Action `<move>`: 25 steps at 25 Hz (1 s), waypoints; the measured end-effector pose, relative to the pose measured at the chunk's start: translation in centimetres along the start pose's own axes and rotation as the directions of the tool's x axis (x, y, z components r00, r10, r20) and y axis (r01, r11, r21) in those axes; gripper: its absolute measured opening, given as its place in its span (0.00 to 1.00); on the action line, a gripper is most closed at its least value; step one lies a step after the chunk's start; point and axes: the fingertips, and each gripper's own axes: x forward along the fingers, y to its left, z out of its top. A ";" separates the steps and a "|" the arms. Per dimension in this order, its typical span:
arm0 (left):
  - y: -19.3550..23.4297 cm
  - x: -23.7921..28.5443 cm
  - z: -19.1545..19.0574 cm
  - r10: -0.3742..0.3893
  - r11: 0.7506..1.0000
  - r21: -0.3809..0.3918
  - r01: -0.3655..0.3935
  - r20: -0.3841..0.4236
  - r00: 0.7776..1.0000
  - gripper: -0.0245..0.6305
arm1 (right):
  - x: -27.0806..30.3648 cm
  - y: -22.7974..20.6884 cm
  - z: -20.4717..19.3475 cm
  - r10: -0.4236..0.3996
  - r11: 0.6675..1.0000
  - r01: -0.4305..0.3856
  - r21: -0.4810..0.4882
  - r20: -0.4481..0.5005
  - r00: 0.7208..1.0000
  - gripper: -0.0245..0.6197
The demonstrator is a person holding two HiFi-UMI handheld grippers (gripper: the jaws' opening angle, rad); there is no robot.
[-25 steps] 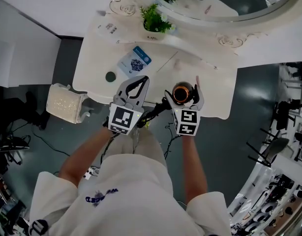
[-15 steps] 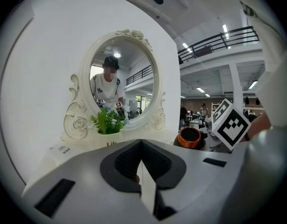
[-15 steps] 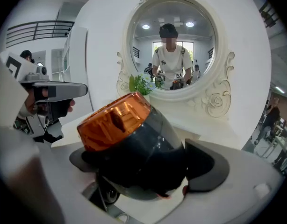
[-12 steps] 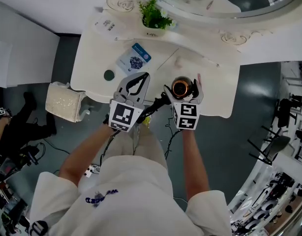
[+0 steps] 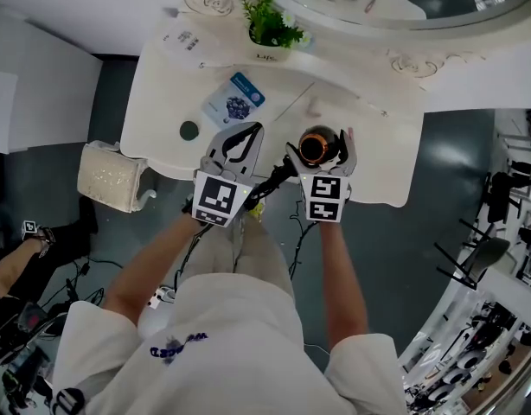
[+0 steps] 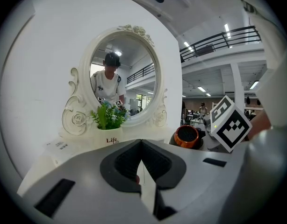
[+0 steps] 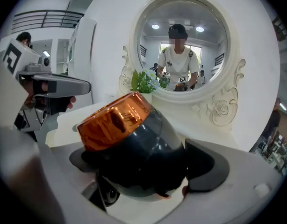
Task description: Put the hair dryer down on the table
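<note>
The hair dryer (image 5: pixel 316 148) is dark grey with an orange front ring. My right gripper (image 5: pixel 322 141) is shut on its body and holds it above the front part of the white vanity table (image 5: pixel 374 158). In the right gripper view the hair dryer (image 7: pixel 129 148) fills the space between the jaws, its nozzle tilted up and to the left. Its black cord (image 5: pixel 270 184) trails back toward the person. My left gripper (image 5: pixel 251 132) hovers just left of it, shut on nothing, and its fingertips meet in the left gripper view (image 6: pixel 141 143).
An oval mirror (image 6: pixel 122 78) stands at the table's back with a potted plant (image 5: pixel 267 26) in front of it. A blue packet (image 5: pixel 237 102) and a small dark disc (image 5: pixel 189 130) lie left of the grippers. A pale textured bin (image 5: pixel 110 178) sits on the floor at left.
Both grippers have edged slightly farther over the table, the hair dryer still held in the right one. The left gripper stays shut.
</note>
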 end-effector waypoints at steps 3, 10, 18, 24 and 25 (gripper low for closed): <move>0.2 0.2 -0.1 0.002 1.000 -0.003 -0.002 -0.002 1.000 0.05 | 0.5 0.2 -0.1 -0.003 0.999 0.003 -0.051 0.000 1.000 0.90; 0.5 0.4 -0.6 0.004 1.000 -0.005 -0.004 -0.011 1.000 0.05 | 1.9 0.1 -0.5 -0.023 0.991 0.022 -0.133 -0.011 1.000 0.90; 0.5 0.6 -1.9 0.004 1.000 -0.018 -0.005 -0.038 0.999 0.05 | 3.7 0.1 -1.3 -0.039 0.965 0.029 -0.261 -0.035 0.999 0.90; 0.5 0.8 -1.8 0.001 1.000 -0.020 -0.002 -0.039 0.999 0.05 | 5.0 1.9 -2.1 -0.001 0.927 -0.026 -0.373 -0.073 0.997 0.90; 0.5 0.8 -1.7 0.000 1.000 -0.018 -0.001 -0.039 0.999 0.05 | 5.1 1.9 -2.1 -0.003 0.925 -0.026 -0.379 -0.074 0.997 0.90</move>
